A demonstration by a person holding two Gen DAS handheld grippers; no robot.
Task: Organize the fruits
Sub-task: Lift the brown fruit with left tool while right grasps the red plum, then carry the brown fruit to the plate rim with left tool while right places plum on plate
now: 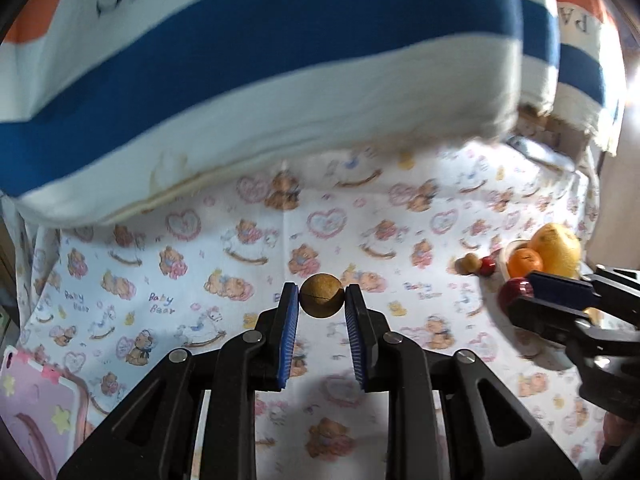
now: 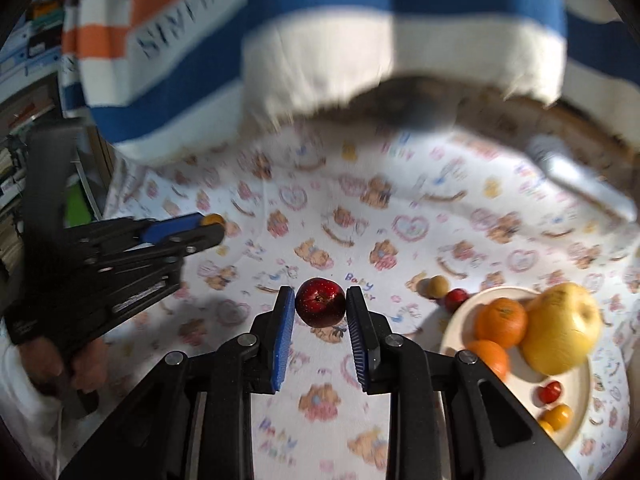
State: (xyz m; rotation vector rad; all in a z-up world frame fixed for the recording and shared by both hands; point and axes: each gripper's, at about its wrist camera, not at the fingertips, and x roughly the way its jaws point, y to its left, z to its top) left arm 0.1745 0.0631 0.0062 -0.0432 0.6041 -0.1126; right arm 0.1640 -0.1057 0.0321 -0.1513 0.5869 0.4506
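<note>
My left gripper [image 1: 322, 298] is shut on a small round brown fruit [image 1: 322, 296], held above the teddy-bear cloth. My right gripper [image 2: 320, 306] is shut on a dark red fruit [image 2: 321, 303]. In the left wrist view the right gripper [image 1: 520, 294] shows at the right with the red fruit [image 1: 514, 292]. In the right wrist view the left gripper [image 2: 208, 226] shows at the left. A cream plate [image 2: 468, 308] at the right holds two oranges [image 2: 502, 322], a big yellow fruit [image 2: 562, 330] and small red and yellow fruits [image 2: 552, 392].
A small brown fruit [image 2: 437, 286] and a small red fruit [image 2: 456, 299] lie on the cloth beside the plate. Large striped cushions [image 1: 280, 60] stand at the back. A pink case [image 1: 36, 408] lies at the lower left in the left wrist view.
</note>
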